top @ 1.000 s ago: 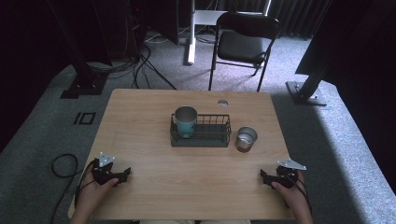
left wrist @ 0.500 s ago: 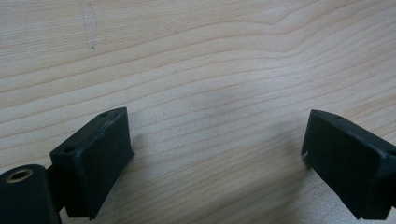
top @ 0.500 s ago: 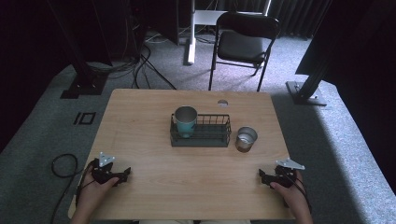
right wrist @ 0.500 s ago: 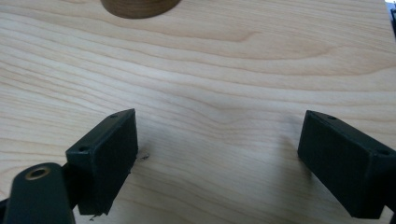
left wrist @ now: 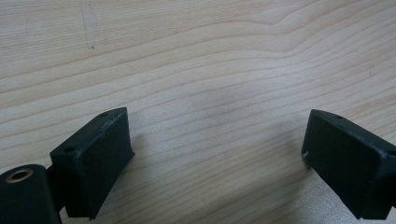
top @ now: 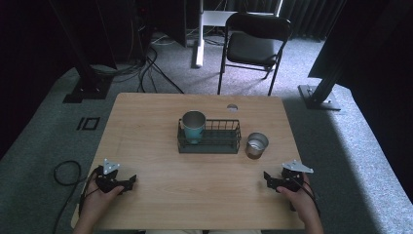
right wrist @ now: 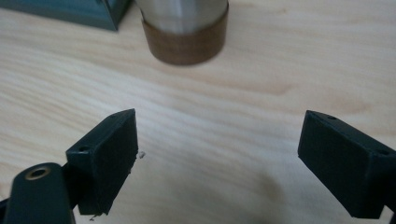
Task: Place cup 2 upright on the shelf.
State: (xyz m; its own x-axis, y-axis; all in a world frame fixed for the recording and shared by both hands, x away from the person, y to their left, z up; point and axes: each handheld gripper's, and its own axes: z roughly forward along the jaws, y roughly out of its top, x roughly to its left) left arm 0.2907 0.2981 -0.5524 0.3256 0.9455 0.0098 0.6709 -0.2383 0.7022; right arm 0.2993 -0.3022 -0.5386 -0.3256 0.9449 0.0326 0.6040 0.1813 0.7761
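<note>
Both your left gripper (top: pixel 130 181) and right gripper (top: pixel 267 176) rest spread wide near the desk (top: pixel 146 126) front edge, with bare wood between them, and the steel cup (top: pixel 256 145) stands just beside the wire basket (top: pixel 209 144).

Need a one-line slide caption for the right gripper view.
Open right gripper low over the table, facing the steel cup beside the rack.

Each hand holds a black tool with two chunky jaws. The left gripper (top: pixel 127 182) and the right gripper (top: pixel 269 178) each wear a small grey three-cornered plate on top. Black cables trail from both. The jaw blocks have little round screw holes, and a brass-coloured ring sits near one jaw.
</note>
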